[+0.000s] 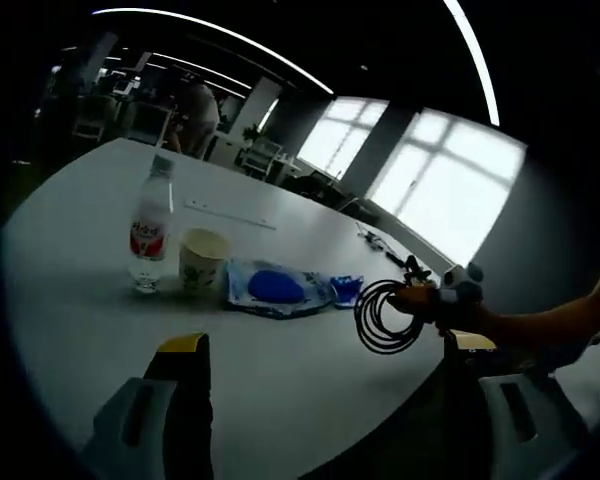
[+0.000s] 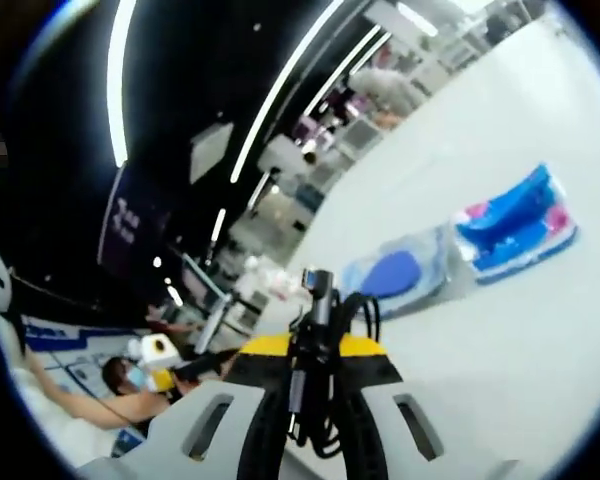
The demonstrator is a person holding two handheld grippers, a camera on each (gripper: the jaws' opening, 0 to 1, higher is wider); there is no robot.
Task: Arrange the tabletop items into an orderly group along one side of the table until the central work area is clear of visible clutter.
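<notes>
Cable (image 2: 320, 345), a black coil, sat pinched between the pressed-together jaws of the right gripper (image 2: 313, 362) in the right gripper view; in the left gripper view that coil (image 1: 384, 315) hung above the near edge of the white table (image 1: 280, 390), beside the other gripper (image 1: 450, 297). The left gripper (image 1: 325, 350) stood with its jaws spread wide, holding nothing. On the table stood a plastic bottle (image 1: 151, 225) with a red label, a paper cup (image 1: 202, 262) just beside it, then a clear bag with blue contents (image 1: 277, 288) and a small blue packet (image 1: 346, 289). The bag (image 2: 400, 275) and another blue and pink packet (image 2: 517, 224) lay beyond the right jaws.
</notes>
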